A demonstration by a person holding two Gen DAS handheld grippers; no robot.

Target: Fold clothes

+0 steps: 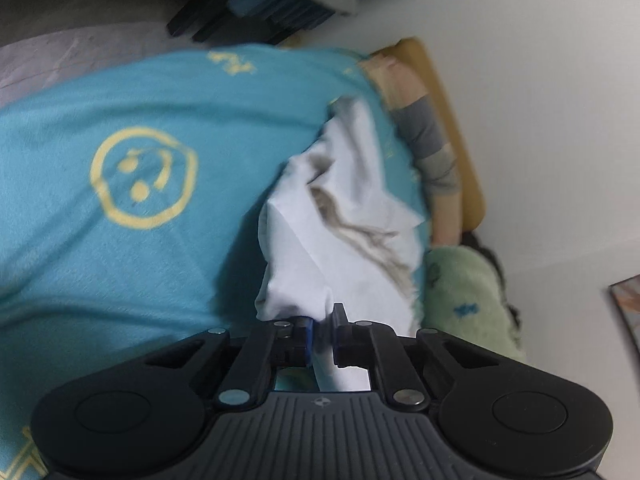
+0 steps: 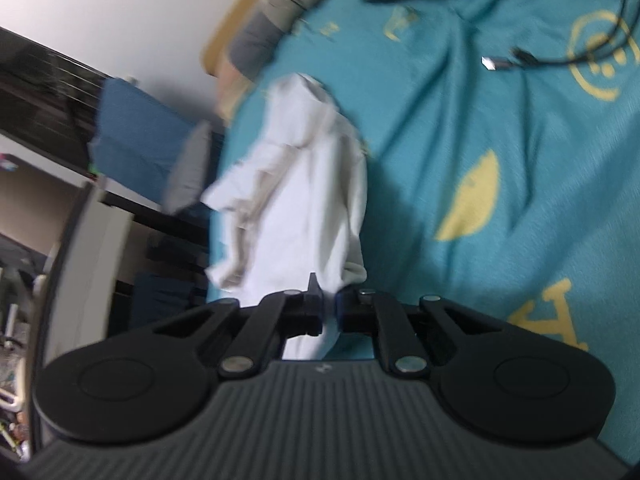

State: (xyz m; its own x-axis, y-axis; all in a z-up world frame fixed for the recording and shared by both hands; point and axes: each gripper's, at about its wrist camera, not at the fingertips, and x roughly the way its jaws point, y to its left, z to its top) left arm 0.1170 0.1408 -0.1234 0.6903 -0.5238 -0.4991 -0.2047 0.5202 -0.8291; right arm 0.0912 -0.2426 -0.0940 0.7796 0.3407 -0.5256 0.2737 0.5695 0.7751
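Note:
A white garment (image 1: 340, 216) with a grey-brown print lies bunched on a teal bedspread (image 1: 140, 240) with yellow symbols. My left gripper (image 1: 323, 326) is shut on the near edge of the cloth, which runs back between its jaws. In the right wrist view the same white garment (image 2: 308, 184) stretches away over the bedspread (image 2: 480, 200) near the bed's left edge. My right gripper (image 2: 329, 300) is shut on its near end, with white fabric pinched between the pads. Both views are blurred.
A light green fleece (image 1: 468, 292) lies at the right of the bed, with a grey striped cloth (image 1: 428, 140) against a yellow-brown headboard (image 1: 452, 120). A black cable with a plug (image 2: 520, 60) lies on the bedspread. Blue cushions (image 2: 132, 132) and dark furniture stand beyond the bed's left edge.

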